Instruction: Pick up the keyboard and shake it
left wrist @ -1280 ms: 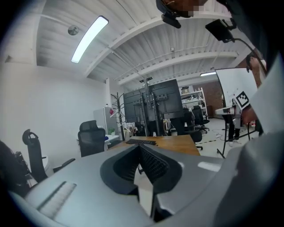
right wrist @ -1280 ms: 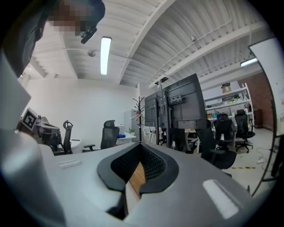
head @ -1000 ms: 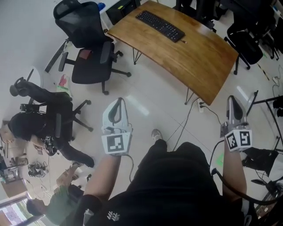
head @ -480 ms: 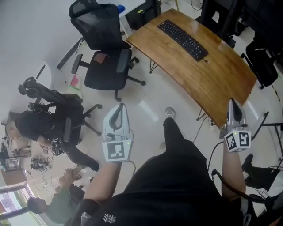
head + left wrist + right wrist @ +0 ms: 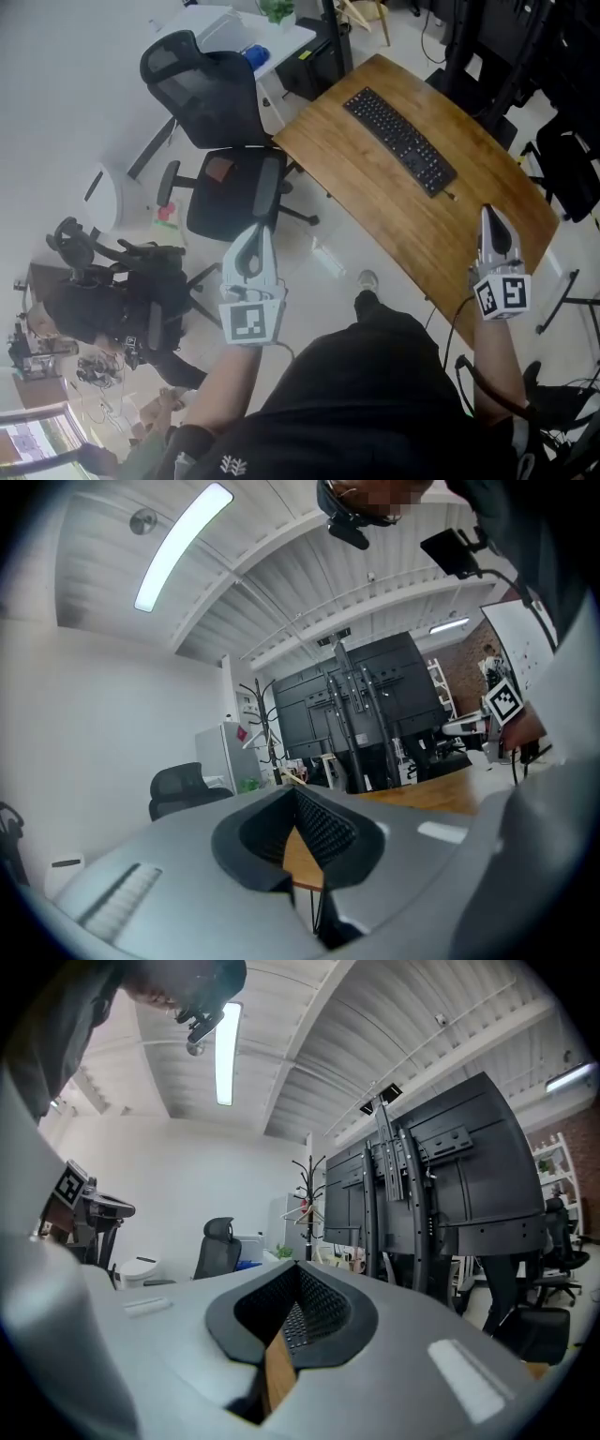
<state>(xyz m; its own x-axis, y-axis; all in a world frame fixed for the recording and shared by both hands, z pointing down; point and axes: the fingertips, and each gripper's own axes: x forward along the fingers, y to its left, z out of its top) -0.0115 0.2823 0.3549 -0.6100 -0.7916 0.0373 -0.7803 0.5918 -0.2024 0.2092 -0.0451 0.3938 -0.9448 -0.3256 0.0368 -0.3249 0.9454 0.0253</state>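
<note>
The black keyboard (image 5: 400, 141) lies flat on the brown wooden table (image 5: 375, 211), its long side slanting from far left to near right, and the left gripper (image 5: 251, 234) and right gripper (image 5: 489, 217) are both closed tight, holding nothing, not touching it.

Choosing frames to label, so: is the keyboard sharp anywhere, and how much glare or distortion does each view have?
Head view: the keyboard on the wooden table is sharp and evenly lit, with mildly curved edges. Left gripper view: strong fisheye, dark corners, ceiling light blown out. Right gripper view: same fisheye and dark corners, another bright ceiling light; keyboard not clearly visible.
</note>
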